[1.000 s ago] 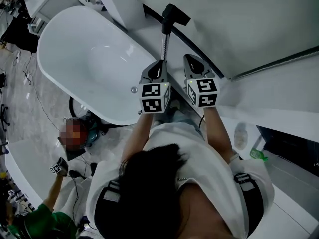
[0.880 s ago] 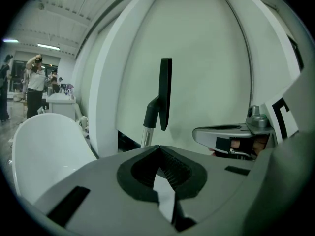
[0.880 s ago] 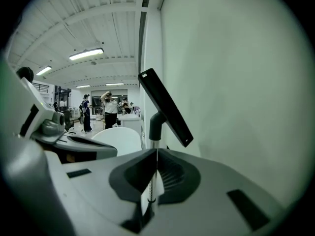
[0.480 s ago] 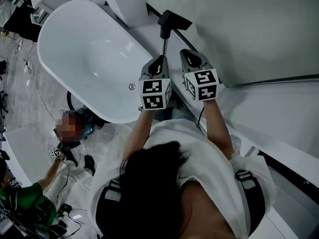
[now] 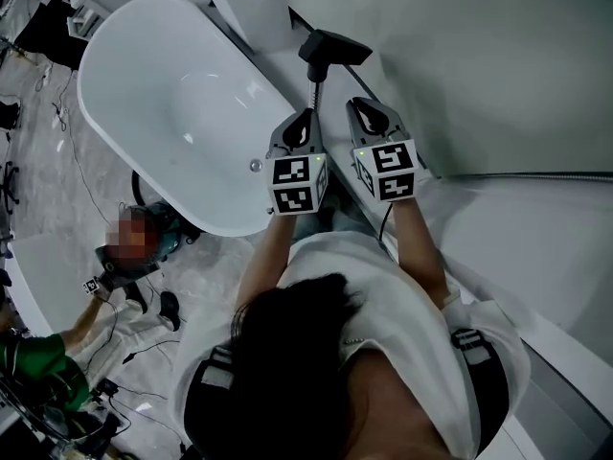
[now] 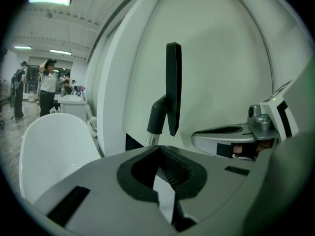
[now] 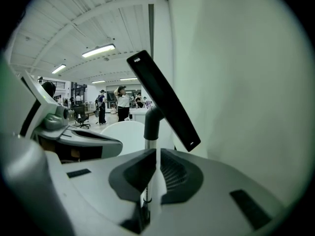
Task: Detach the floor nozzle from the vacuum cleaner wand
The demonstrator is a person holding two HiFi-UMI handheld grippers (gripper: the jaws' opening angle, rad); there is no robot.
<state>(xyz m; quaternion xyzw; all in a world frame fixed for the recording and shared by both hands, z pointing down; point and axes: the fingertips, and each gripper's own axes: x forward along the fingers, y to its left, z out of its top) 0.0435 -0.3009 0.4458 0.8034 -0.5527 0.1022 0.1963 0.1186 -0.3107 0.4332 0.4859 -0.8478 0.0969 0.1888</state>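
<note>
My left gripper (image 6: 158, 147) and right gripper (image 7: 153, 150) are both clenched empty, so bumping the thin chrome wand (image 5: 313, 89) could topple the flat black nozzle (image 5: 333, 46), top centre of the head view.

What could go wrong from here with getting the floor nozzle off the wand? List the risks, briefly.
1. The left claw and the right claw are both shut, and neither visibly grips the wand. Pushing in closed might topple it, perhaps towards the bathtub.
2. The floor nozzle appears close to the white wall. A hard pull could knock it against that surface.
</note>
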